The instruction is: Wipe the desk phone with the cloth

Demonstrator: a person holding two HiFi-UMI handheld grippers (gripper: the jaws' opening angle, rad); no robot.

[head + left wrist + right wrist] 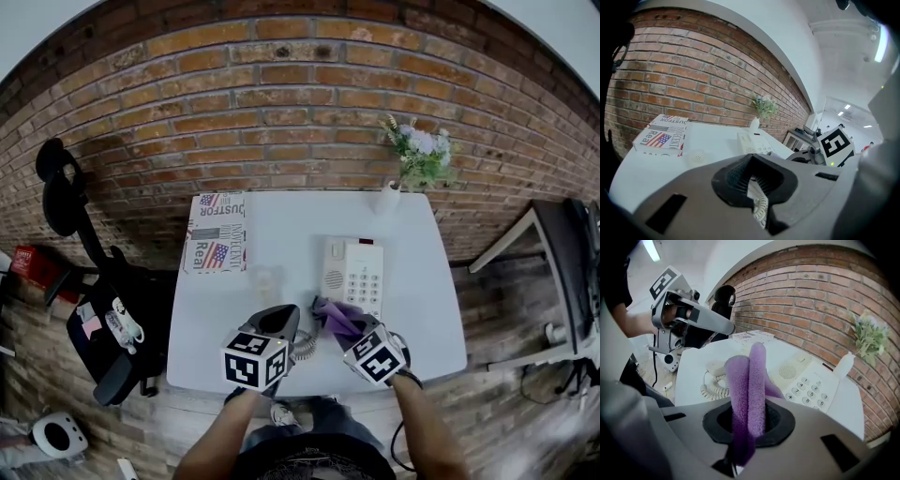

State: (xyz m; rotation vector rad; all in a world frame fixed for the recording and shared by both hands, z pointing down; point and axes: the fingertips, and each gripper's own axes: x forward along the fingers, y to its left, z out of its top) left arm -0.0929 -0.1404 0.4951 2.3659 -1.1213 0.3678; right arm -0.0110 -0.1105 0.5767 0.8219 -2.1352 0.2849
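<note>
While R fingers [783, 425] pinch purple cloth [750, 385] by desk phone [811, 386], L fingers [731, 179] sit closed above coiled cord [758, 207]

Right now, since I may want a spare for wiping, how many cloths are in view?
1. The purple cloth is clamped in the right gripper, close to the desk phone's near edge. No other shows on the table, though one may be hidden.

The left gripper [752, 180] fills the lower frame. Its grey claw frames a black ribbed gap where a white coiled cord [758, 206] shows, though whether the jaws pinch it is unclear. Beyond, the white bench [712, 140] carries a cream push-button desk phone [754, 143], a flag-printed box [661, 136] and a white vase of flowers [755, 123] by the red brick wall [693, 79].
</note>
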